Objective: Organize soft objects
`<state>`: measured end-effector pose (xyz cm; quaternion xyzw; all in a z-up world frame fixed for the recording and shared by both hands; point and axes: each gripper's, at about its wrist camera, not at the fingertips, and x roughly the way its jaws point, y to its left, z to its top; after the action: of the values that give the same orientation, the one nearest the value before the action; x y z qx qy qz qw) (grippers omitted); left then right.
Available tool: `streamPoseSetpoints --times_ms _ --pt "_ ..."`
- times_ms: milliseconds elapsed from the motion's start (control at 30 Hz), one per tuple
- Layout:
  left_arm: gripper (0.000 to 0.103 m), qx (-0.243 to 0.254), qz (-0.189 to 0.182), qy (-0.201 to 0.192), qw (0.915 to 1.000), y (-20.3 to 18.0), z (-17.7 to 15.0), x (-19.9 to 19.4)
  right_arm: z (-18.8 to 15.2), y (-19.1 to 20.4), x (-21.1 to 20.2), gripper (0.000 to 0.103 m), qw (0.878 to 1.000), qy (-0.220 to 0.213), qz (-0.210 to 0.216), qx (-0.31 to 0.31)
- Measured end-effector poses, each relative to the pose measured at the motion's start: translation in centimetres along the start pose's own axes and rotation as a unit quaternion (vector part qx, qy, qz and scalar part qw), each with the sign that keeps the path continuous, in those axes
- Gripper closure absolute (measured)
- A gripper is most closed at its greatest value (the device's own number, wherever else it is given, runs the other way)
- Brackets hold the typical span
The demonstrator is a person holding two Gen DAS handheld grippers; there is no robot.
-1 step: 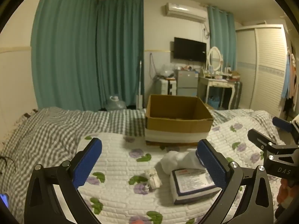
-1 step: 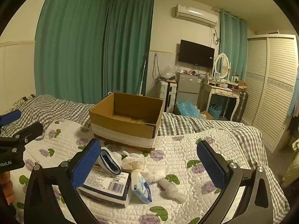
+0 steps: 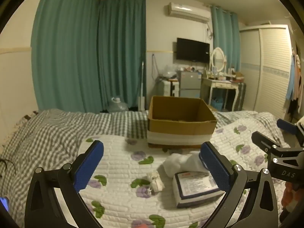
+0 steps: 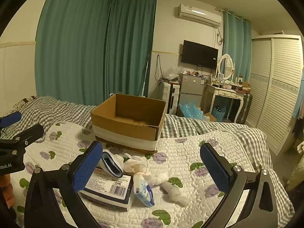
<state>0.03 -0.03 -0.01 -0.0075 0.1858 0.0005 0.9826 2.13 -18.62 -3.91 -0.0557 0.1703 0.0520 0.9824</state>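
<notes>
An open cardboard box [image 3: 180,125] [image 4: 129,125] sits on the bed, beyond a cluster of soft objects. The cluster has a wrapped white pack with a dark blue edge [image 3: 195,188] [image 4: 108,190], a white cloth [image 3: 178,162], a small knotted white piece [image 3: 154,182], a blue and white packet [image 4: 142,190], a blue-edged cloth [image 4: 111,163], a cream bundle [image 4: 134,167] and a twisted white cloth [image 4: 174,190]. My left gripper [image 3: 152,163] is open above the quilt, near the pack. My right gripper [image 4: 152,165] is open above the cluster. Both are empty.
The bed has a white floral quilt [image 3: 117,195] [image 4: 190,161] over a grey checked sheet [image 3: 57,129]. Teal curtains [image 3: 85,57], a small fridge [image 4: 191,89], a dressing table [image 4: 226,93] and a wardrobe [image 4: 275,95] stand beyond the bed.
</notes>
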Motion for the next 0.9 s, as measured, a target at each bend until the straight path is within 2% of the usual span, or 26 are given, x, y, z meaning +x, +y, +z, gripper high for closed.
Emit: streamPoseSetpoints --times_ms 233,900 --pt "0.0 0.001 -0.006 -0.001 1.0 -0.2 -0.1 0.0 -0.3 0.2 0.3 0.0 1.0 0.004 0.004 -0.004" --pt "0.0 0.004 0.01 -0.003 0.9999 0.5 0.2 0.0 -0.6 0.2 0.7 0.0 1.0 0.016 0.009 -0.002"
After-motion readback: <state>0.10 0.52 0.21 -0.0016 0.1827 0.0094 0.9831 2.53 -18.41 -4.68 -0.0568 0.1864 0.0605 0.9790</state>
